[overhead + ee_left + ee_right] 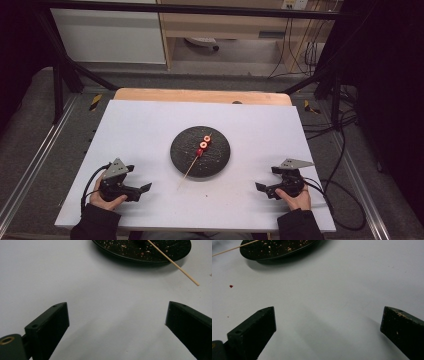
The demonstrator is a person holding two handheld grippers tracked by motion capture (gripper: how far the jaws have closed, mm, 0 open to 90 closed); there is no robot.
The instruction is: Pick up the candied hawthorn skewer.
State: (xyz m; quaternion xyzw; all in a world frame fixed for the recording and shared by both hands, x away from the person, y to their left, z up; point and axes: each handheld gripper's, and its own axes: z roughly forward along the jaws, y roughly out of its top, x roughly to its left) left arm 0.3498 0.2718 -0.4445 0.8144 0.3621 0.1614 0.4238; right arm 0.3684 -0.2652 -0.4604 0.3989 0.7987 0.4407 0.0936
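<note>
Both tongs (146, 188) (260, 187) spread, skewer (191, 166) between, well apart.

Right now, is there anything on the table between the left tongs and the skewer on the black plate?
Nothing visible. Only bare white table lies between the open left tongs and the skewer, whose free end sticks out over the rim of the black plate toward them.

Bare table (150, 125) around central plate (220, 160)
</note>
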